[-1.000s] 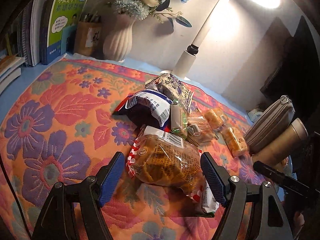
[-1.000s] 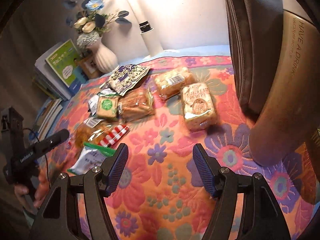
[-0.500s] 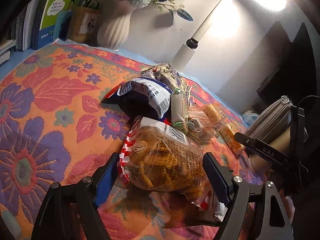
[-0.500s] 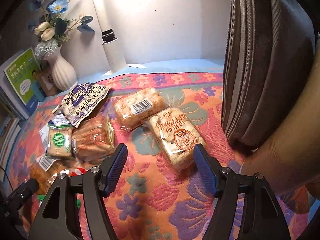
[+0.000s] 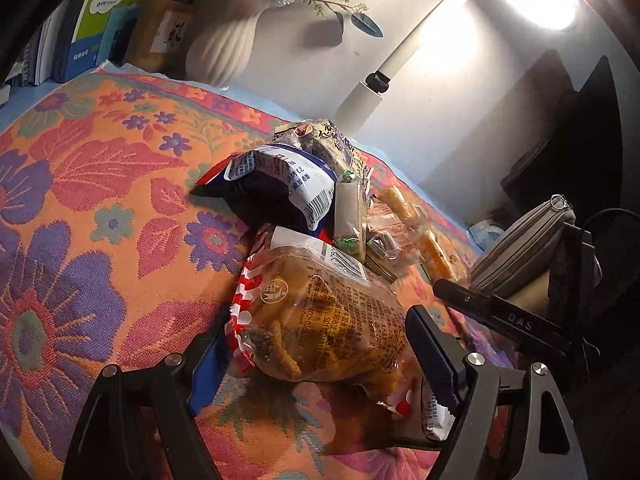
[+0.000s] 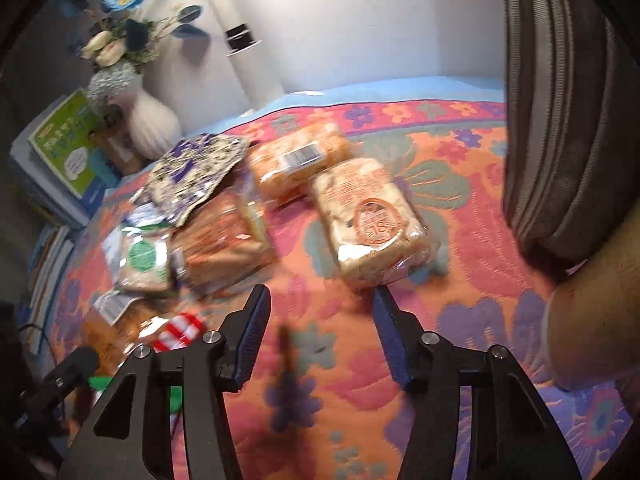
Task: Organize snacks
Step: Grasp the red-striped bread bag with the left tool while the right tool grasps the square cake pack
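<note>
A: Left tongs [image 5: 316, 354] spread wide, straddling the clear bag of fried sticks [image 5: 320, 316] with the red-and-white striped end. Far pad looks just clear of the film; near pad hidden behind the bag. No squeeze visible, so released. Right tongs [image 6: 320, 332] closing on nothing, only floral cloth [image 6: 460, 208] between them; the rice-cake pack [image 6: 370, 220] lies just beyond the tips.

B: Risks?

A: My read: the bag is puffy and slick. A pinch could crush the sticks or slide off the film. It leans against the blue-and-white packet [image 5: 280, 184], so lifting it may drag the pile. Right tongs may shut short of the rice-cake pack and catch cloth.

B: View differences?

A: Left view alone shows the bag between the pads and the lamp arm [image 5: 420, 44]. Right view alone shows the rice-cake pack's label, the barcoded pack [image 6: 298, 160] behind it, and the grey pouch [image 6: 560, 120] up close. It is blurred.
</note>
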`<state>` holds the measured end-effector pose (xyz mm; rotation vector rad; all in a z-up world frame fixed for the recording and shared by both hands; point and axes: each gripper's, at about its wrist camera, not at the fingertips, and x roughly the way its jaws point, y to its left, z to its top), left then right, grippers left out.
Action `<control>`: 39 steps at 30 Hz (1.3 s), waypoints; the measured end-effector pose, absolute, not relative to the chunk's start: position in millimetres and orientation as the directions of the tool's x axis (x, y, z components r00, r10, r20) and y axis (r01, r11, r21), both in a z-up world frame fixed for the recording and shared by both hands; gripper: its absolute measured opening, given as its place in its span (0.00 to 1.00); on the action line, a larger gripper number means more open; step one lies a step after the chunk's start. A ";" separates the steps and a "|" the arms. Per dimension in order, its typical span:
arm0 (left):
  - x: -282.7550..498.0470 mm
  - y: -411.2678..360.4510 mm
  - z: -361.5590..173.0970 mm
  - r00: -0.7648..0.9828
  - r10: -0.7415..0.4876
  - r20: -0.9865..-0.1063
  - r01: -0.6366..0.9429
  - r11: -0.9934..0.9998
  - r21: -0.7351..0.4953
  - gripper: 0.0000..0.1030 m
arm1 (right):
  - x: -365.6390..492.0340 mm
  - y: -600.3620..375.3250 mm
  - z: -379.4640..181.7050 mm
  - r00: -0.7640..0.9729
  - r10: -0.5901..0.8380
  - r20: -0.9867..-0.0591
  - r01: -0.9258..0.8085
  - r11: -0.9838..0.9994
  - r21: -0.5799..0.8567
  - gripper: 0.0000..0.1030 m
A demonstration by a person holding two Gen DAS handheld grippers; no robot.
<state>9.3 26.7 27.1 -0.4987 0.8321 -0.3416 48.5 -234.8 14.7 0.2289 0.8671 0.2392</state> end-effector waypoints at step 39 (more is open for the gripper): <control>-6.0 37.1 36.0 0.655 -0.511 -0.556 0.111 0.794 -0.598 0.45 | 28.9 -247.4 10.1 0.660 0.203 -0.723 -0.059 0.974 0.220 0.47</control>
